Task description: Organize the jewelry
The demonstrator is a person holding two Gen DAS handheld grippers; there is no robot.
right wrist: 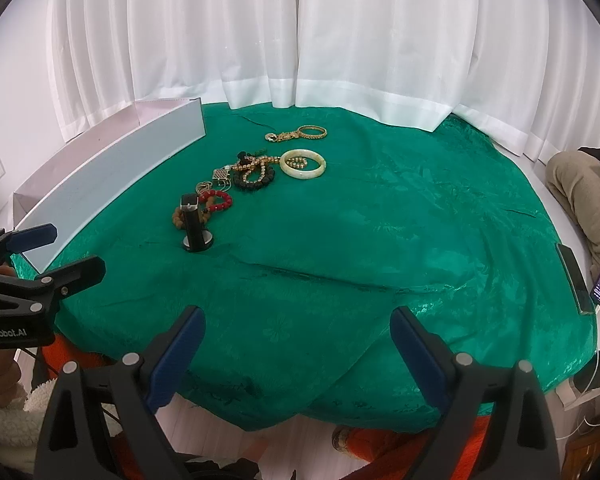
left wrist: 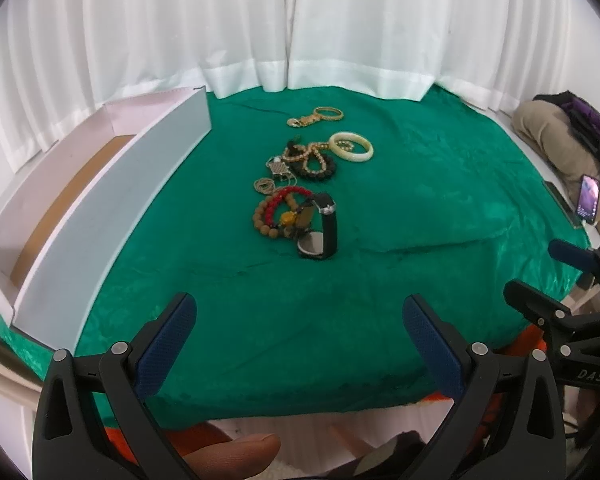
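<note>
Jewelry row (left wrist: pixel 300 184) runs near-to-far; watch (left wrist: pixel 320 228) standing upright.

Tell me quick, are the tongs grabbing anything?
Left tongs: open, holding nothing.
Right tongs: open, holding nothing.

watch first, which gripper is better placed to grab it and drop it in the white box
Left, probably. The watch stands ahead of the open left gripper, and the white box lies on its side.
</note>
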